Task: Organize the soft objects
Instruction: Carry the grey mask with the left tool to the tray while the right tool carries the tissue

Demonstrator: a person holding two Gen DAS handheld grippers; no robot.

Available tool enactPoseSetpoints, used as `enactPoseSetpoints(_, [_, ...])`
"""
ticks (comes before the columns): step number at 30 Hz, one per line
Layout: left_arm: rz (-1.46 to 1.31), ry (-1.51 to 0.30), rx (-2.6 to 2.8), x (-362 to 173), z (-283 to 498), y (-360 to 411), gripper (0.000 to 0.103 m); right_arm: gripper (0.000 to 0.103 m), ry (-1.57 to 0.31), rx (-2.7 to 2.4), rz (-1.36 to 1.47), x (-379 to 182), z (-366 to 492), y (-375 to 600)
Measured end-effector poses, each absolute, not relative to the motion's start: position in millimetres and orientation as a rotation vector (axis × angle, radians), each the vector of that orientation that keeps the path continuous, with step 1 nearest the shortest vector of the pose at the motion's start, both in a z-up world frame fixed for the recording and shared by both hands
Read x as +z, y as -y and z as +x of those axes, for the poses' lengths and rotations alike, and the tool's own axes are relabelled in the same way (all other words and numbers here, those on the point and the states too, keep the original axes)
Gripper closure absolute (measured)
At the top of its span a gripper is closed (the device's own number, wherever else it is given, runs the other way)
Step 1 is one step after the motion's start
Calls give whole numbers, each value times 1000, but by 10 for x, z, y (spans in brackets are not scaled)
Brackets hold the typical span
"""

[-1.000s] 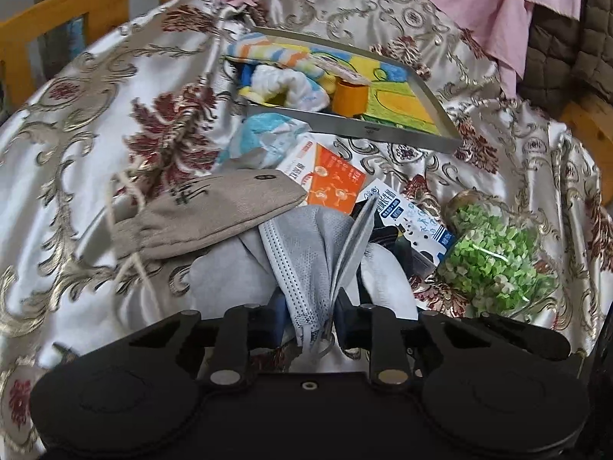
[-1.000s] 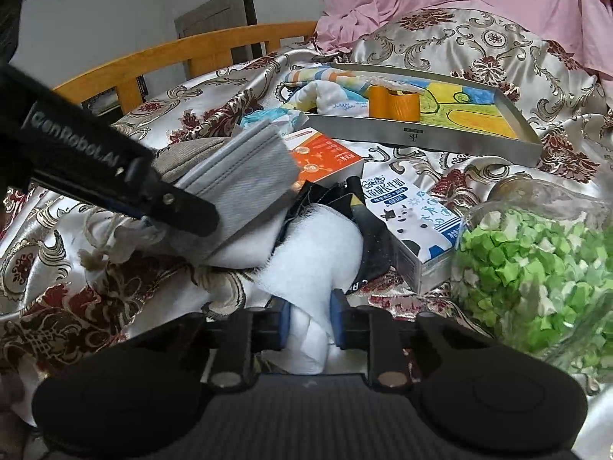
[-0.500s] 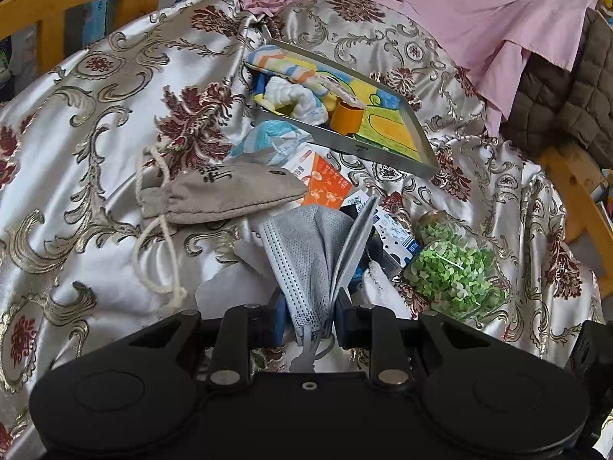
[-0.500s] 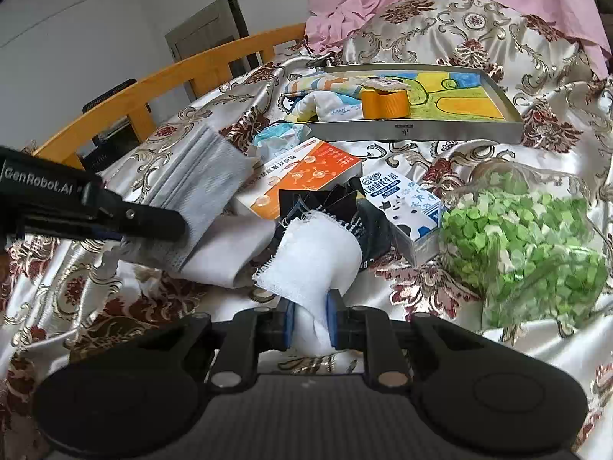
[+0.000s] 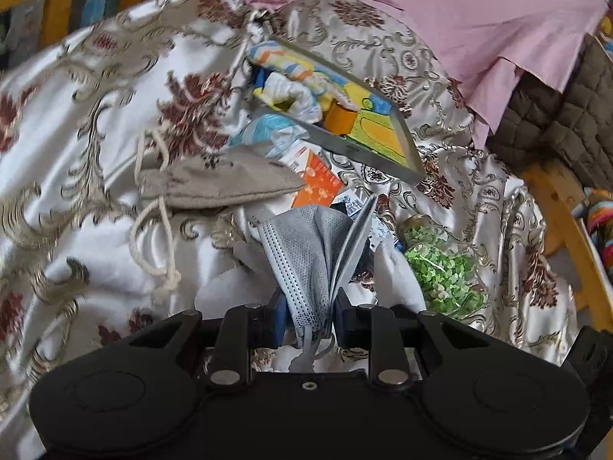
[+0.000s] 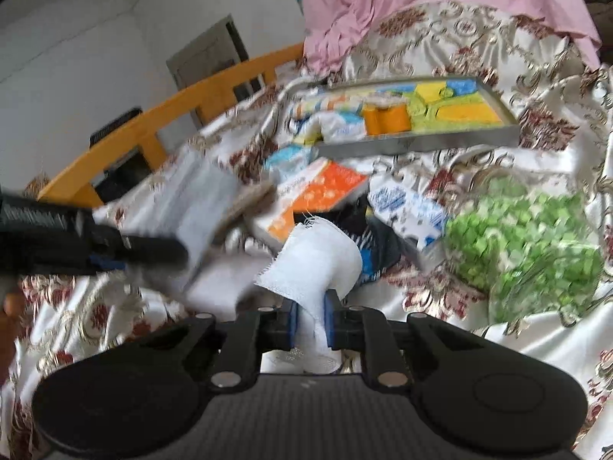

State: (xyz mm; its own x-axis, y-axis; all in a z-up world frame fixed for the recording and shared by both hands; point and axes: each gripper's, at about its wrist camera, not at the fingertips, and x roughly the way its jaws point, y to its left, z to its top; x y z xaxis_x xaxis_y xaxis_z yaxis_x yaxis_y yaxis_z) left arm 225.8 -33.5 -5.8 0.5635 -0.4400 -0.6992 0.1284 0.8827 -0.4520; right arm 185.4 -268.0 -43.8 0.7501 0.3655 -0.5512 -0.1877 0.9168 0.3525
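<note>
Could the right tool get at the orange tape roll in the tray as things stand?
Probably not yet: the right tool is closing on a white cloth, so it is occupied. Nothing visibly covers the orange tape roll in the tray.

Right gripper (image 6: 309,320) now carries the white cloth (image 6: 318,264) clear of the pile, jaws closing on it. Left gripper (image 5: 306,318) has drawn back with the grey mask (image 5: 306,253), apparently lifted off the bedspread (image 5: 76,122); blur limits certainty.
</note>
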Motion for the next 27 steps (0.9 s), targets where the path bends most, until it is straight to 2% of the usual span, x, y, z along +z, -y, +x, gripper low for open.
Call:
enactPoseSetpoints(5, [-399, -923, -337, -110, 2253, 316, 77, 87, -633, 363, 328, -419, 1867, 2648])
enactPoseSetpoints(13, [-427, -941, -313, -136, 2257, 243, 77, 87, -716, 477, 314, -682, 1978, 2289])
enactPoseSetpoints(21, [-437, -897, -314, 84, 2315, 131, 77, 88, -747, 491, 274, -848, 2027, 2165])
enactPoseSetpoints(27, [-404, -857, -340, 305, 2409, 123, 77, 87, -708, 481, 283, -741, 2007, 2229])
